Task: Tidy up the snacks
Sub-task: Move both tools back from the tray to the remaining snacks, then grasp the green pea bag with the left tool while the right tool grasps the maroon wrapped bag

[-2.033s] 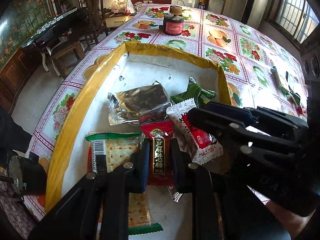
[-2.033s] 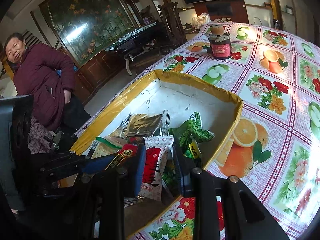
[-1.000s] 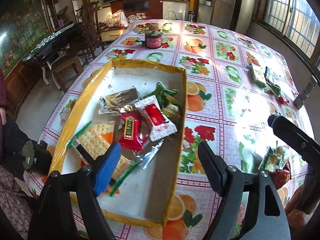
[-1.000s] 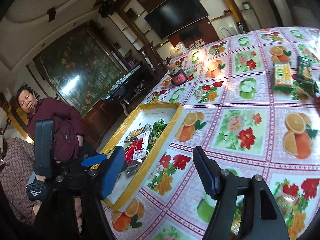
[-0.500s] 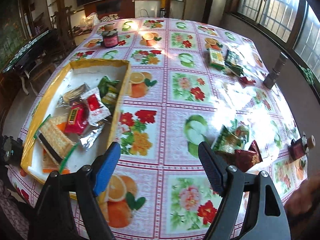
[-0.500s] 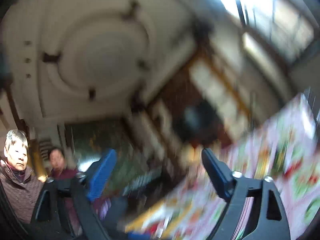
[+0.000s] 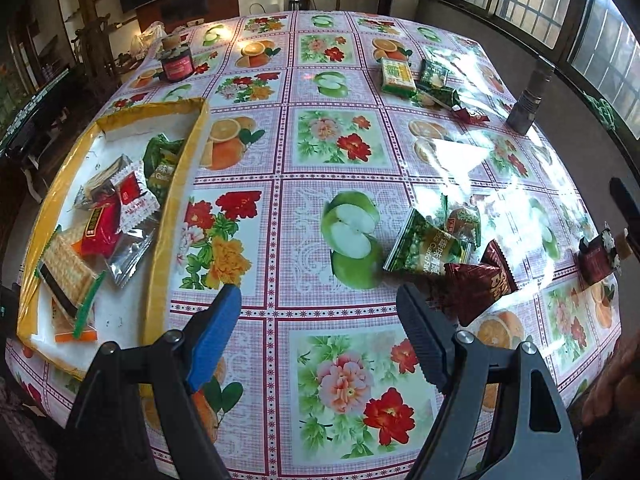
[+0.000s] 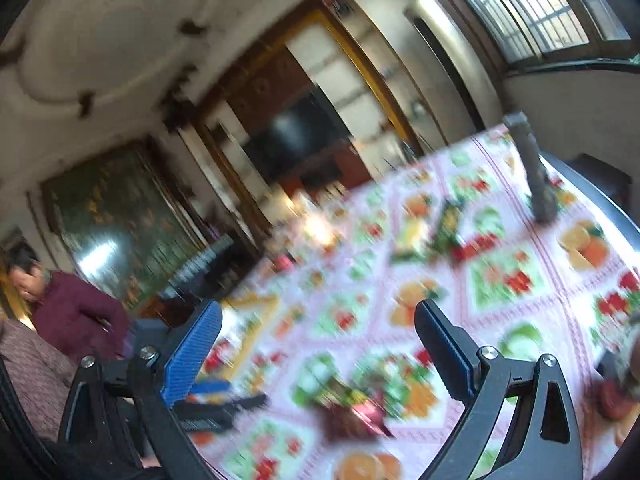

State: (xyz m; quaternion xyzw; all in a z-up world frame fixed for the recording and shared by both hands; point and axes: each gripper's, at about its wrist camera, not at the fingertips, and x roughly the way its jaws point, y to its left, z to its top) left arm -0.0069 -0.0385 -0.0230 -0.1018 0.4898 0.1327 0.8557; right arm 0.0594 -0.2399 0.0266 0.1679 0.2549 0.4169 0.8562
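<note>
A yellow-rimmed tray (image 7: 176,184) at the left holds several snack packets, among them a red packet (image 7: 98,226) and crackers (image 7: 66,272). My left gripper (image 7: 318,312) is open and empty above the floral tablecloth. Just ahead to its right lie a green snack packet (image 7: 426,246) and a dark red packet (image 7: 478,284). More packets (image 7: 416,76) lie at the far right. My right gripper (image 8: 316,326) is open and empty in a blurred view, tilted up over the table; the dark red packet (image 8: 352,420) shows below it.
A red jar (image 7: 176,62) stands at the far left of the table. A grey post (image 7: 528,100) stands at the far right edge. A small dark packet (image 7: 600,258) lies at the right edge. A person in maroon (image 8: 68,312) sits beyond the table.
Both grippers opened, left their packets in the tray and pulled back to the right. The left now faces the loose packets; the right swung upward and is tilting back down.
</note>
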